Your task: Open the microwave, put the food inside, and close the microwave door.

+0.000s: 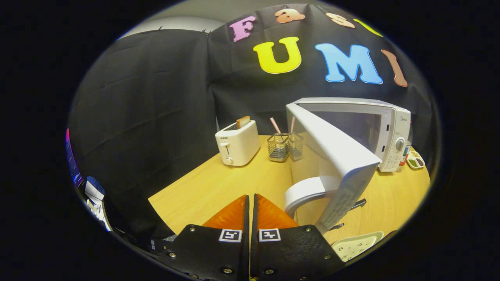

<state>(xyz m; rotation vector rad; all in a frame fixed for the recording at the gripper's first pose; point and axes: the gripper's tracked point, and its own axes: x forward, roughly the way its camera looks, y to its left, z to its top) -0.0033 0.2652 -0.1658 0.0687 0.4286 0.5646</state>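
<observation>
Microwave (pixel 384 132): stands at the counter's (pixel 218 183) far right, cavity facing you.
Door (pixel 336 156): swung wide open, its long edge reaching toward you, just right of your fingers.
Hand-held gripper (pixel 250 203): your fingers are closed together, holding nothing.

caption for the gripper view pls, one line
Shut gripper beside the open microwave door; toaster beyond.
</observation>
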